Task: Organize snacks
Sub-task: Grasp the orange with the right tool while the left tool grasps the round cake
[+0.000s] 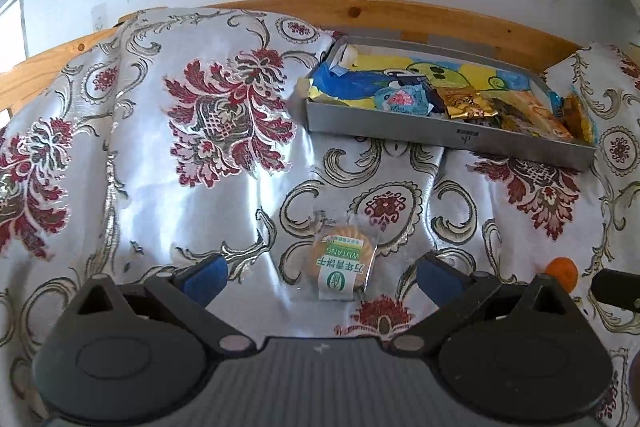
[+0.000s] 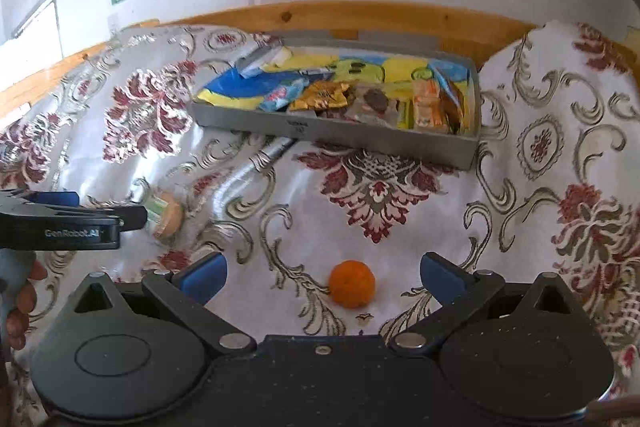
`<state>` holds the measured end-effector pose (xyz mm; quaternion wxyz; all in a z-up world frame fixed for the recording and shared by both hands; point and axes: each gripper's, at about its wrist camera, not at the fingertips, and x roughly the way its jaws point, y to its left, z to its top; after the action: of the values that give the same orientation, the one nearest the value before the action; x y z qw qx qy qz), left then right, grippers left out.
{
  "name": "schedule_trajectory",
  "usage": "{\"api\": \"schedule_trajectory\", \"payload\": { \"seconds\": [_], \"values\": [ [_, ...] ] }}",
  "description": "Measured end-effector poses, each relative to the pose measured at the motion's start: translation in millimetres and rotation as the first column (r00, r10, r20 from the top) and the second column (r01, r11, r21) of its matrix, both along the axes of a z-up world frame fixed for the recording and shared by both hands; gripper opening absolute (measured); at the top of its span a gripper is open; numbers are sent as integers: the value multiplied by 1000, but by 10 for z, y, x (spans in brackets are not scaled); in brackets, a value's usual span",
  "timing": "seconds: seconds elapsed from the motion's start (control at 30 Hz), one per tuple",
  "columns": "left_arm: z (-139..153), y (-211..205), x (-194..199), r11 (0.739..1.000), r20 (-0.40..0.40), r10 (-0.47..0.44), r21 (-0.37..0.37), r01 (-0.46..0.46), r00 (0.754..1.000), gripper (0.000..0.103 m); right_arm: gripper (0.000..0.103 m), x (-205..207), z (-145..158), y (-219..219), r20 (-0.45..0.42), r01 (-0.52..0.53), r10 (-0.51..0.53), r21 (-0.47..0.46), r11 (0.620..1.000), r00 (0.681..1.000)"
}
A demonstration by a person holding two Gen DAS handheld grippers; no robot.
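Note:
A wrapped round biscuit (image 1: 343, 264) with a green and white label lies on the flowered cloth, between the blue pads of my open left gripper (image 1: 320, 277) and nearer its right finger. A small orange fruit (image 2: 352, 283) sits on the cloth between the fingers of my open right gripper (image 2: 322, 277). Neither gripper touches its item. Farther back stands a grey tray (image 1: 448, 135) holding several wrapped snacks at its right end. The right wrist view also shows the tray (image 2: 340, 135), the biscuit (image 2: 168, 215) and the left gripper (image 2: 72, 217) at the left edge.
The shiny flowered cloth (image 1: 224, 163) covers the table, and a wooden rail (image 1: 360, 11) runs behind it below a wall with coloured drawings. The orange fruit (image 1: 562, 271) shows at the right in the left wrist view. A hand (image 2: 22, 303) holds the left gripper.

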<state>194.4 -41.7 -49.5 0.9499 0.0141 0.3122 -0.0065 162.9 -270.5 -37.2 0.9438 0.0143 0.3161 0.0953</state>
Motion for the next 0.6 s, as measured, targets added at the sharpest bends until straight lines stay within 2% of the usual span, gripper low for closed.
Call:
{"api": "schedule_trajectory", "payload": {
  "seconds": [0.17,0.33,0.6],
  "values": [
    [-126,-47,122,1000,-21,3,24,-3,1000,102,102,139,-135,-58,-7,4,-4,-4,1000,1000],
    [-232,-39,258,999,-28,-13,38,15,1000,102,102,234,-264,-142,-67,44,-38,89,995,997],
    [-371,-46,485,996,-50,-80,39,82,996,102,102,390,-454,-128,-91,53,-43,114,992,995]
  ]
}}
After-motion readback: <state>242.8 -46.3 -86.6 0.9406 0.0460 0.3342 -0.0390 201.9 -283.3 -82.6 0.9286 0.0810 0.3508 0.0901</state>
